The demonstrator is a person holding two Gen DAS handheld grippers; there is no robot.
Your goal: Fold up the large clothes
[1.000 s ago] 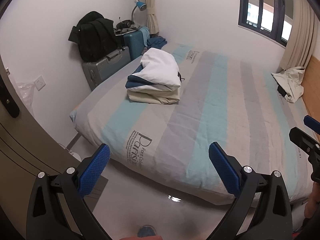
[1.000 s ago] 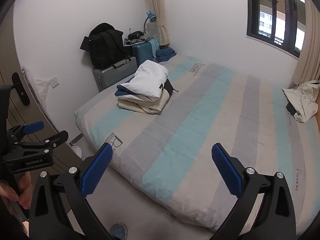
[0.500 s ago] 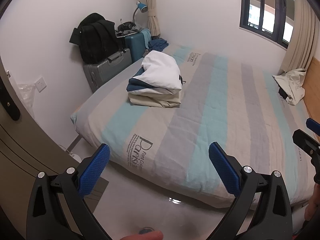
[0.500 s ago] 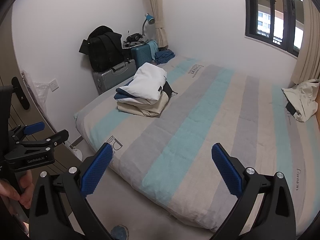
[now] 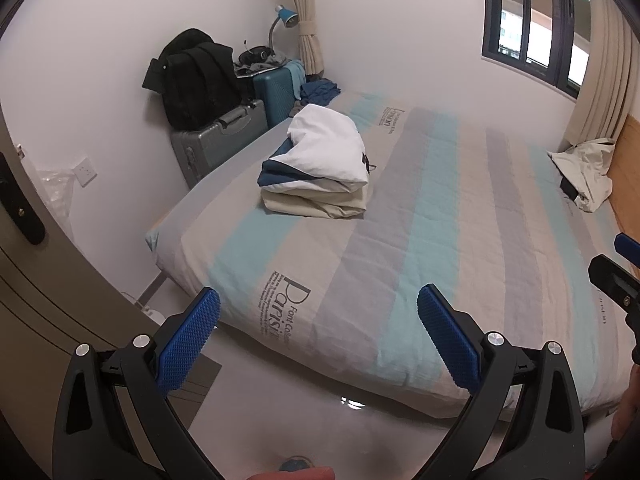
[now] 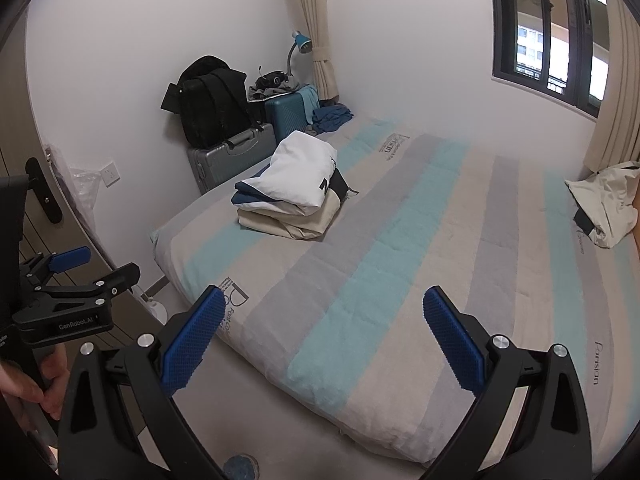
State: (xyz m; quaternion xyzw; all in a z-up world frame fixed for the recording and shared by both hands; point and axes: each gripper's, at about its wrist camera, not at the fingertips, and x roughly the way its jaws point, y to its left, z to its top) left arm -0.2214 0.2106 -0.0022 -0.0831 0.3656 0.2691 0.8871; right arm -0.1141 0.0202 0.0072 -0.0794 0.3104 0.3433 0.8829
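Note:
A stack of folded clothes (image 5: 320,168), white and navy on top of cream, lies on the far left part of the striped bed (image 5: 440,240); it also shows in the right wrist view (image 6: 292,188). A crumpled cream garment (image 5: 584,172) lies at the bed's far right, also in the right wrist view (image 6: 604,204). My left gripper (image 5: 318,334) is open and empty, off the bed's near edge. My right gripper (image 6: 324,332) is open and empty, above the bed's near corner.
A grey suitcase (image 5: 216,144) with a black backpack (image 5: 196,80) on it and a teal suitcase (image 5: 276,92) stand against the left wall. A door (image 5: 32,264) is at the left. A window (image 5: 532,28) and curtains are at the far right.
Both grippers have drifted slightly back and up from the bed, so the view shows a little more of the room. Both stay open and empty.

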